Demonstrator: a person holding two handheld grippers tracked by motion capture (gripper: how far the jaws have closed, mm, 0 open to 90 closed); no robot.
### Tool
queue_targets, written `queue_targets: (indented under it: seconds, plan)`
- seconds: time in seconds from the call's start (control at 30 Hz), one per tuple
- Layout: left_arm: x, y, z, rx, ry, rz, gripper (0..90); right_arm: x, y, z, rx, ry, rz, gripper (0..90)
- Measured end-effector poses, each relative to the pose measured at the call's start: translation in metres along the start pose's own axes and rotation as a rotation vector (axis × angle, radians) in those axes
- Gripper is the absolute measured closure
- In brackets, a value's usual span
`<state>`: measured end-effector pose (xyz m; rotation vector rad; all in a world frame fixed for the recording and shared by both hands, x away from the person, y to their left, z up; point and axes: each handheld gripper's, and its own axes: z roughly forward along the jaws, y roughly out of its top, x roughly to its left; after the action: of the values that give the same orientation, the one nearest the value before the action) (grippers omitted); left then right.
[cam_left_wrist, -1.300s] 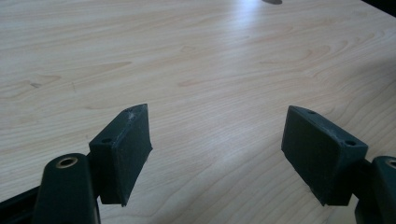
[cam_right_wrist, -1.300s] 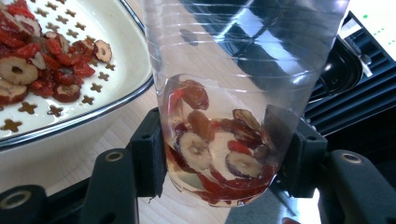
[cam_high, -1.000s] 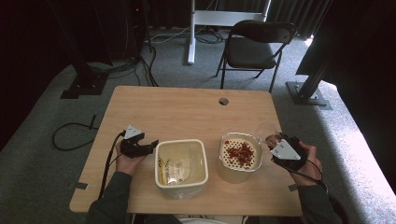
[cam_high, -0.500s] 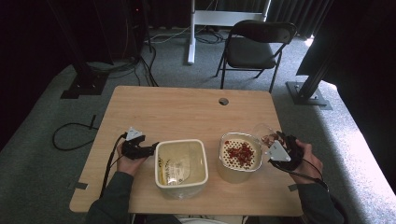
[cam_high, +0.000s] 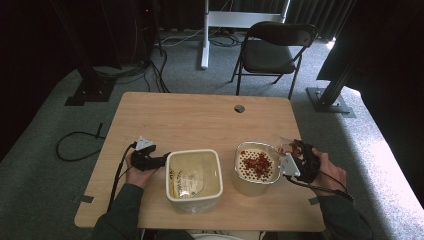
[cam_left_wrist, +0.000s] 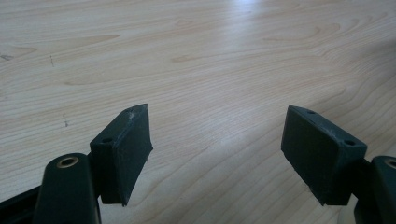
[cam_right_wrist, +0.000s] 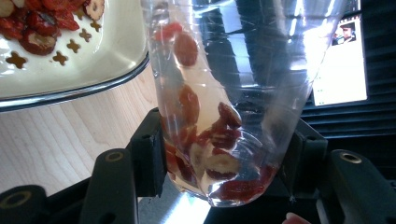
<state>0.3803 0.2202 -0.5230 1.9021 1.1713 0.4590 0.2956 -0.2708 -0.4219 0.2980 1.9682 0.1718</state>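
Observation:
A cream strainer bowl (cam_high: 248, 186) with star-shaped holes holds red dried fruit slices (cam_high: 258, 164); its rim (cam_right_wrist: 70, 70) also shows at the top left of the right gripper view. My right gripper (cam_high: 296, 154) sits just right of that bowl. It (cam_right_wrist: 224, 154) is shut on a clear plastic cup (cam_right_wrist: 219, 93) with red slices in its bottom end. My left gripper (cam_high: 161, 160) rests beside the left wall of a cream square tub (cam_high: 194, 199). Its jaws (cam_left_wrist: 217, 135) stand open over bare wood, with nothing between them.
The tub holds a clear packet (cam_high: 192, 175) with yellowish content. The wooden table (cam_high: 200, 120) has a cable hole (cam_high: 239, 108) at the back. A folding chair (cam_high: 275, 47) stands beyond the table. Cables lie on the floor at the left.
The right hand has edged slightly left toward the strainer bowl with the cup. The left hand has stayed in place.

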Motion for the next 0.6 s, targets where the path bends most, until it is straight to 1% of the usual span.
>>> queue_targets:
  seconds: [0.13, 0.33, 0.57, 0.6]
  plan:
    - [0.0, 0.0, 0.001, 0.0, 0.0, 0.0, 24.8, 0.001, 0.003, -0.001, 0.016, -0.015, -0.05, 43.1]
    - [0.0, 0.0, 0.001, 0.002, -0.003, 0.0, 24.8, 0.002, 0.007, -0.002, 0.034, -0.03, -0.096, 43.1]
    - [-0.001, -0.001, 0.001, 0.0, -0.006, -0.003, 24.8, 0.005, 0.012, -0.004, 0.062, -0.053, -0.182, 43.1]
    - [-0.001, -0.001, 0.001, -0.001, -0.006, -0.003, 24.8, 0.005, 0.013, -0.004, 0.066, -0.056, -0.189, 43.0]
